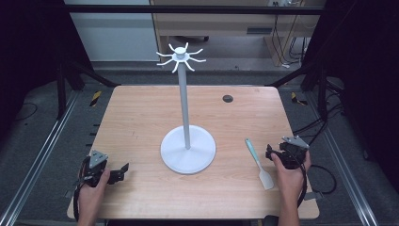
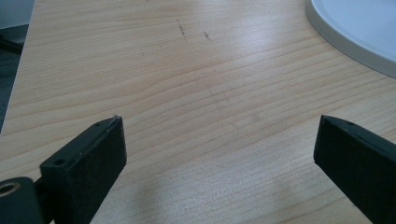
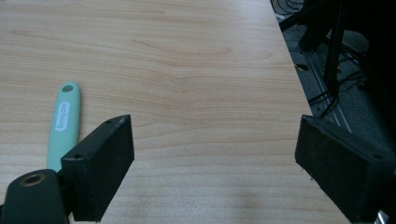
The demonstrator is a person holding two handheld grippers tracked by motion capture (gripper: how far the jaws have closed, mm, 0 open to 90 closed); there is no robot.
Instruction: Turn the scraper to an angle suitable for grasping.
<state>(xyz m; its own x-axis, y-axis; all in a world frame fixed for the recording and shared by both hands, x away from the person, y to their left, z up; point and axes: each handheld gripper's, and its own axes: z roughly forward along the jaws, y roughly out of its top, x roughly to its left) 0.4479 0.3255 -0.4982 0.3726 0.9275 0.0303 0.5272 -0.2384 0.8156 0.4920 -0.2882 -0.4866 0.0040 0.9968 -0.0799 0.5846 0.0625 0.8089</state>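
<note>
**Both grippers wide open, spatula untouched**

The right gripper (image 3: 212,154) has jaws spread wide, holding nothing. The mint-handled white-bladed plastic spatula (image 1: 258,161) lies flat on the wooden table (image 1: 141,117), just beside its fingers at nine o'clock. The left gripper (image 2: 219,149) gapes empty.

Wooden table (image 1: 141,108), grey floor (image 1: 42,141), dark frame (image 1: 61,80)

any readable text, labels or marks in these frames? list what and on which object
Spatula: a white oval label on its mint-green handle carries short grey lettering running along the handle, too blurred to read for certain in the right gripper view.
Same spatula in the high view: too small to show any lettering.
White stand, table, both grippers: no text or signs visible.
</note>
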